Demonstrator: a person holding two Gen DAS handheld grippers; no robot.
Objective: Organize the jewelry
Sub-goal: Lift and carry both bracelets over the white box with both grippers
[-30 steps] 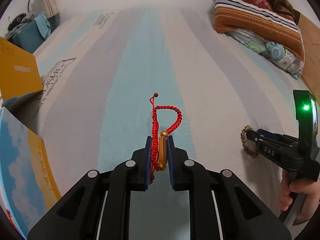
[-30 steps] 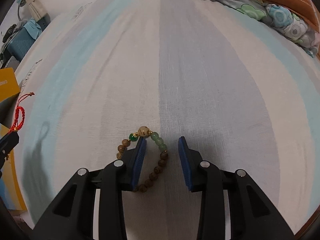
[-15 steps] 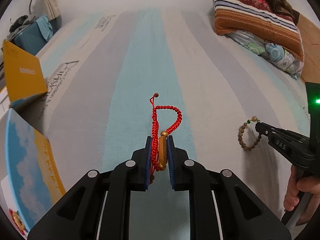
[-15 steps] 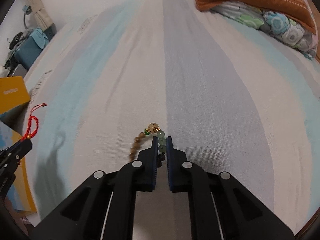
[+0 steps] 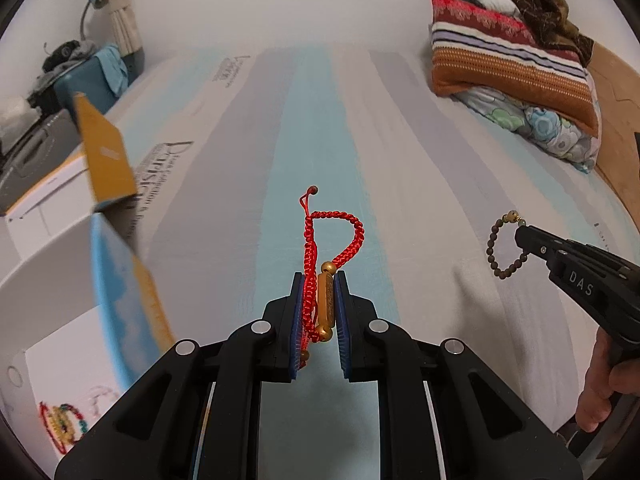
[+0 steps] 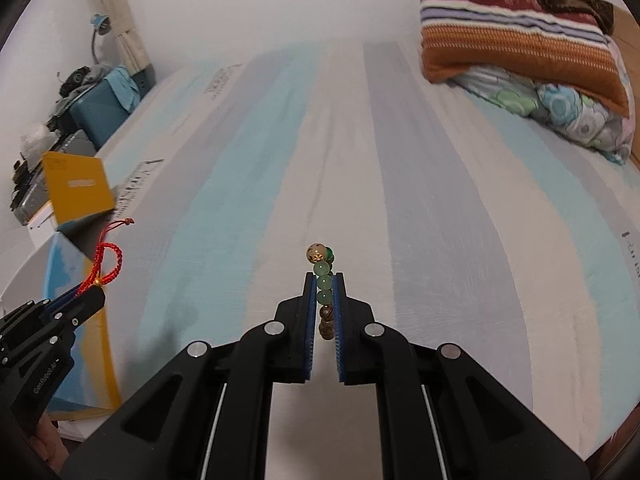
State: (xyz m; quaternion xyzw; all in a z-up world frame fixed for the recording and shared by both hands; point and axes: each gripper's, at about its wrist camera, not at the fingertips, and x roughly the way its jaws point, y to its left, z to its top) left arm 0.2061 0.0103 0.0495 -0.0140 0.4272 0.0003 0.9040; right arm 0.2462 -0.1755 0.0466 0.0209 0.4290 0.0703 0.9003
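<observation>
One beaded bracelet [image 5: 62,426] in white box [image 5: 48,264], lid [image 5: 106,156] up.

Two hand-held grippers are in view: the left hand-held gripper [image 5: 318,304] and the right hand-held gripper [image 6: 324,304]. Each one carries one bracelet, so two bracelets are held in all: one red braided bracelet [image 5: 332,240] and one beaded bracelet [image 6: 323,280]. One further ring of coloured beads [image 5: 64,424] lies in the white box [image 5: 52,248] at the left, blurred. There is one white box with one raised yellow-and-blue lid [image 5: 108,160]. One stack of folded blankets [image 5: 508,64] sits on one striped bed [image 5: 400,140].
</observation>
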